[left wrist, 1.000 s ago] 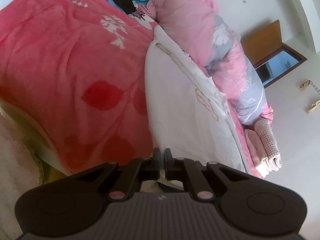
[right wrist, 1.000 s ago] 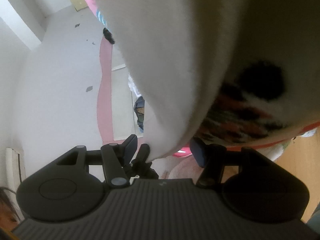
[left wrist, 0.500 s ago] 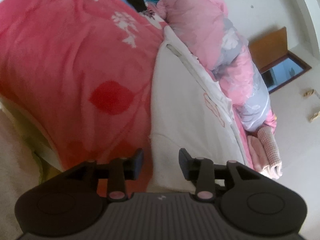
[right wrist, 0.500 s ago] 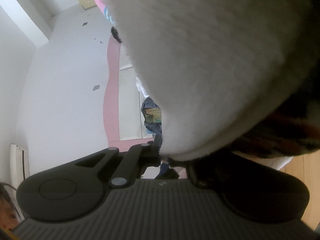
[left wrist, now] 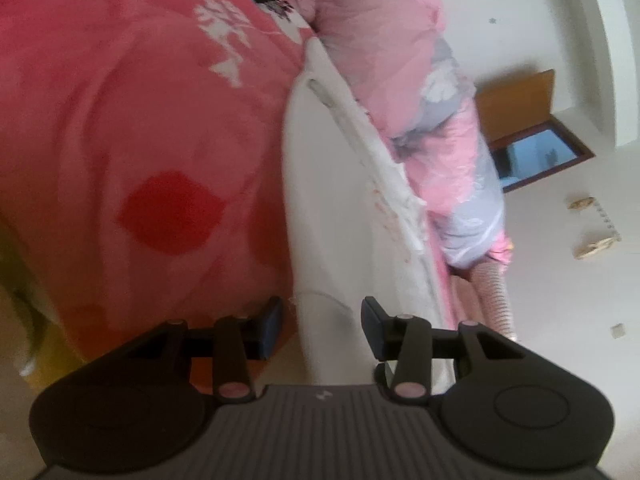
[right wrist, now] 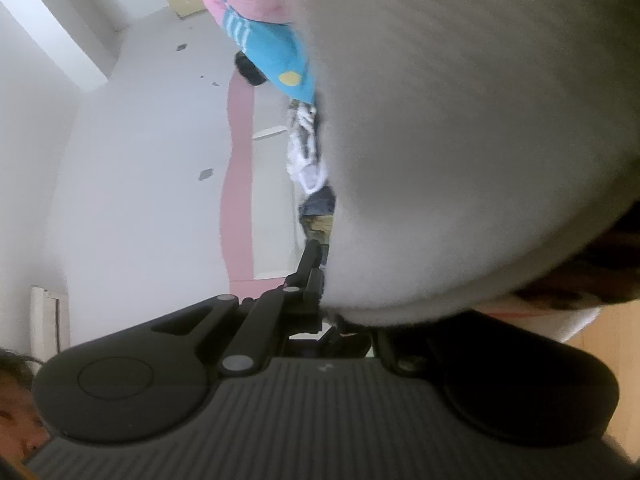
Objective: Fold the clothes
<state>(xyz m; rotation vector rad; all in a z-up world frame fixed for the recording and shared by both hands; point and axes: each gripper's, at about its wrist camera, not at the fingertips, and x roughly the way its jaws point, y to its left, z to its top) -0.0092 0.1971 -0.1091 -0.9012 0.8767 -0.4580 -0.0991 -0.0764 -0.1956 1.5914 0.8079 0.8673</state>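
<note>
A white garment (left wrist: pixel 340 200) lies lengthwise on the red blanket (left wrist: pixel 140 120), its near end between the fingers of my left gripper (left wrist: pixel 322 316). That gripper is open and its pads stand apart from the cloth on both sides. In the right wrist view the same white garment (right wrist: pixel 460 140) fills the upper right, very close to the lens and blurred. My right gripper (right wrist: pixel 326 292) is shut on its edge. Only the right gripper's left finger (right wrist: pixel 312 264) shows; the cloth covers the other. A dark patterned patch (right wrist: pixel 580 264) shows at the cloth's lower right.
A pink and grey duvet (left wrist: pixel 420 80) runs along the far side of the garment, with a folded pink towel (left wrist: pixel 492 292) at its end. Blue clothing (right wrist: pixel 276 64) and a heap of clothes (right wrist: pixel 312 168) lie beyond. A person's head (right wrist: pixel 12 408) is at the lower left.
My left gripper, shut on the white garment a second ago, has let go and opened wide. My right gripper, open around the cloth's edge then, has shut on it.
</note>
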